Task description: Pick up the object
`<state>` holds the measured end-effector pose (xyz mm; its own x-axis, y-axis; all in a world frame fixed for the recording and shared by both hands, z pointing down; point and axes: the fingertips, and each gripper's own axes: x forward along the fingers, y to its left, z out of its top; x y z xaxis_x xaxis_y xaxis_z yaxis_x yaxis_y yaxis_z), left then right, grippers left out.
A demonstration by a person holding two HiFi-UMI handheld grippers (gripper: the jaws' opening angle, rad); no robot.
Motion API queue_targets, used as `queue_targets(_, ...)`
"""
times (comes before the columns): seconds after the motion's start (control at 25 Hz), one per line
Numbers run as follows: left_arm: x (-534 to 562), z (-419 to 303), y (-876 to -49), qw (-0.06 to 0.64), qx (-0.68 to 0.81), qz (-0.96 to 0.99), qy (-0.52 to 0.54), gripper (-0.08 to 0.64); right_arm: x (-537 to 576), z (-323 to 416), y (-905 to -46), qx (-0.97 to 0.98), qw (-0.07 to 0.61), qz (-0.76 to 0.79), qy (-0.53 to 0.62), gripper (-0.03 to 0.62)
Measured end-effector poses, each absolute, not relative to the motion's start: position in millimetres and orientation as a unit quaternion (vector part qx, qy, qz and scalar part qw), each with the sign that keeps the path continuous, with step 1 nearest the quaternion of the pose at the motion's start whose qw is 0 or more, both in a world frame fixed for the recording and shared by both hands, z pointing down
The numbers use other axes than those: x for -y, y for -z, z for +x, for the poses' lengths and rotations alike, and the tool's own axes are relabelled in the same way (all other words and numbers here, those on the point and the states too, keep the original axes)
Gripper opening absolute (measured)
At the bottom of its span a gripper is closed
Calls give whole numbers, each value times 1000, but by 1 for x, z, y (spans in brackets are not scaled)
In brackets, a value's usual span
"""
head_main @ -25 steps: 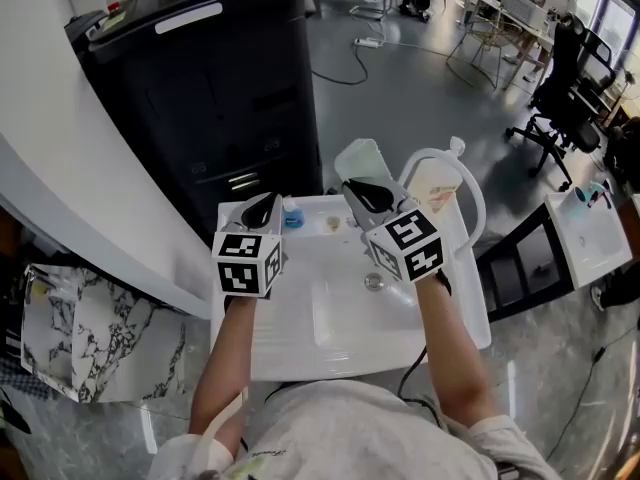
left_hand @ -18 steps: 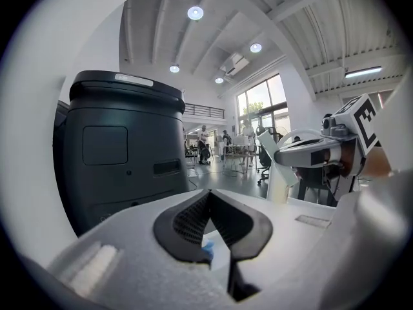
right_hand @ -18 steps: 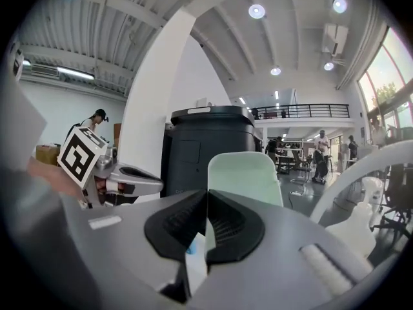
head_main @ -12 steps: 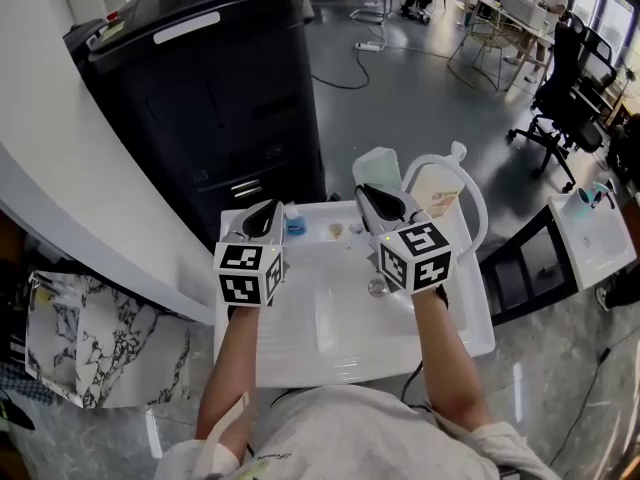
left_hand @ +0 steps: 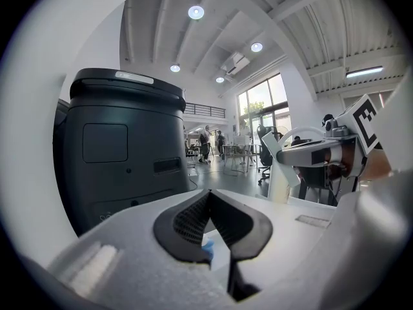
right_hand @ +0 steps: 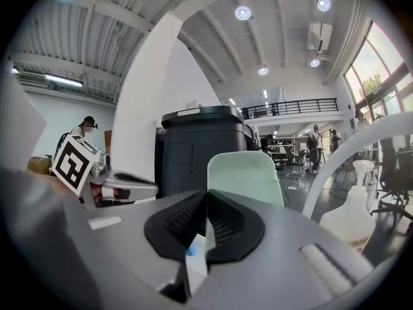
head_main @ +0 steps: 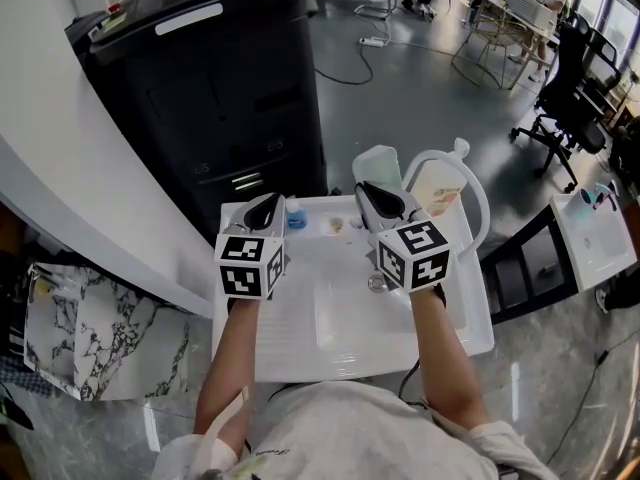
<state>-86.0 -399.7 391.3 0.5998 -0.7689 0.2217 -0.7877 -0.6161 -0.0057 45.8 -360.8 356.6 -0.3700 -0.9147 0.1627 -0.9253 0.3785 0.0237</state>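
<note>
small blue object (head_main: 293,221), at rear of basin (head_main: 290,320)

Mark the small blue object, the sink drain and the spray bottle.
small blue object (head_main: 293,222), head view, its top
sink drain (head_main: 374,284), head view, metal rim
spray bottle (head_main: 438,190), head view, labelled body

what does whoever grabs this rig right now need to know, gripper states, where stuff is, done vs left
Grippers: left gripper shut and empty; right gripper shut and empty. Both hover over the back of the white plastic sink unit.
Things: small blue object on the back ledge beside the left gripper's tip, small tan item further right. A pale green container and white spray bottle are at the far edge.
Done: nothing picked up.
Left: open, grasp, lift. Likely the blue one, though that is unclear.
</note>
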Motion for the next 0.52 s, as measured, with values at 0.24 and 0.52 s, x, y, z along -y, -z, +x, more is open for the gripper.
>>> queue_targets(0.24,398,-84,-391,48,435,893,-100,-2,359,46,-358,828,75,554,-35,9)
queue_targets(0.52,397,-86,-394,50,436,893,-102,-2,359,46,-358,828,74,555,-33,9)
